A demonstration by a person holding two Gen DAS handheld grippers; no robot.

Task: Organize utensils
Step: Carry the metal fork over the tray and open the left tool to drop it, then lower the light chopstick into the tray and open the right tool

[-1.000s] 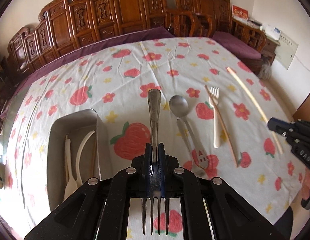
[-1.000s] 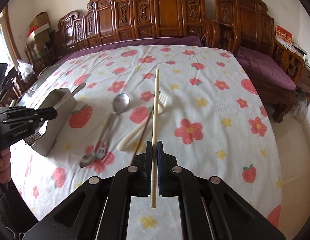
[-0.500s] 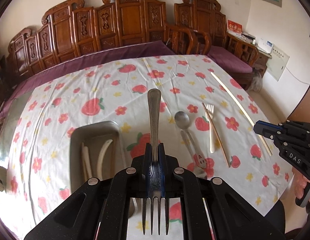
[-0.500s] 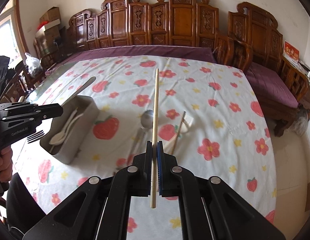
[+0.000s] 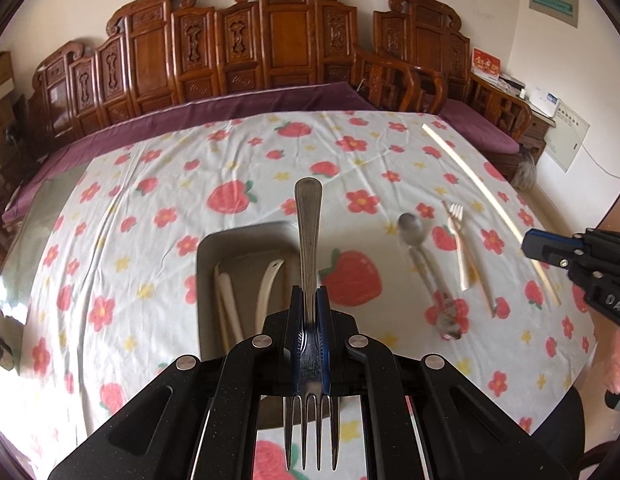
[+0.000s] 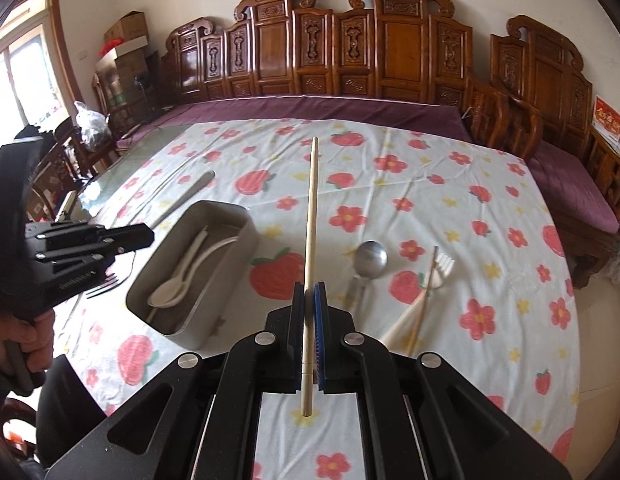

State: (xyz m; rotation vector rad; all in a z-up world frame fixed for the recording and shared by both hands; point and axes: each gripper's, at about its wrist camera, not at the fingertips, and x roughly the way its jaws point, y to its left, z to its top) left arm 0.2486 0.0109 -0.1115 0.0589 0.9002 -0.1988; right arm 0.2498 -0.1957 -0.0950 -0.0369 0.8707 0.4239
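Utensils are split between two carriers and the surface: the left gripper (image 5: 310,332) has its fingers clamped on a metal fork (image 5: 309,248), tines toward the camera and handle pointing out over the metal tray (image 6: 214,216), while the right gripper (image 6: 309,328) has its fingers pinched shut on a pale chopstick (image 6: 311,216), held above the cloth. The tray already holds white plastic spoons (image 6: 182,276). A metal spoon (image 6: 370,260), a white plastic fork (image 6: 438,272) and a darker chopstick (image 6: 426,292) lie together on the strawberry-print cloth (image 6: 490,208), to the right of the tray. To do this step well, I judge each long piece should be lined up with the tray's long side, lowered until it is inside the walls, then released, one hand at a time so the grippers do not crowd each other.
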